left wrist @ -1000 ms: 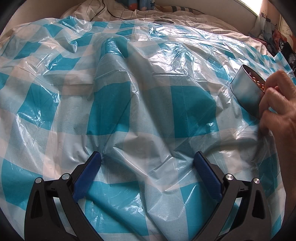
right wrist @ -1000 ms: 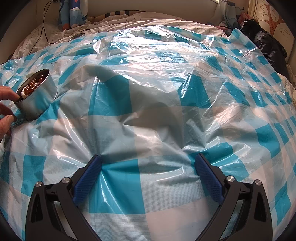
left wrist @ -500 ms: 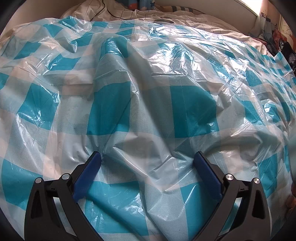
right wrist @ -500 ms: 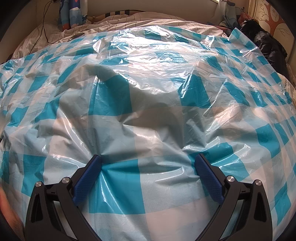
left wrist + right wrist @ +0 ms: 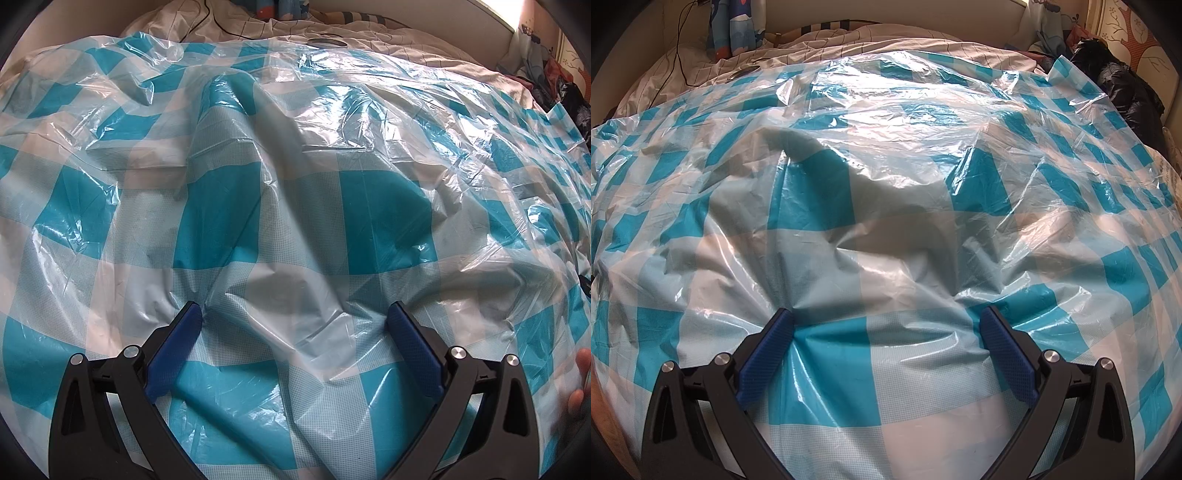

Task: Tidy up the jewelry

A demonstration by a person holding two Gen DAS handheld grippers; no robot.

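Both tools stand wide open with nothing between their blue pads. Left tool [image 5: 293,314] rests low over a checked plastic sheet [image 5: 295,206], teal and white, and its pads [image 5: 188,325] touch the wrinkled film or are just above it; I cannot tell which. Right tool [image 5: 886,321] is in the same posture over the same sheet [image 5: 886,240], with its fingertips pressing small folds into the plastic.

That sheet covers most of a bed [image 5: 886,40] and lies in many creases and shiny ridges. Behind the sheet, a light bedcover with thin dark lines is visible, and a small dark flat oval thing [image 5: 327,42] lies on it near the far edge of the plastic. In the right wrist view a thin black cable [image 5: 677,48] runs over the bedcover at the far left, beside a blue printed cloth [image 5: 735,26] that stands against the wall. At the far right a dark bundle [image 5: 1123,85], maybe a jacket, lies beside the sheet.

At the right lower edge of the left wrist view, some fingertips [image 5: 581,380] of a person are seen, blurred, just above the sheet.

No jewelry is visible in either view, so I cannot say where it is now.
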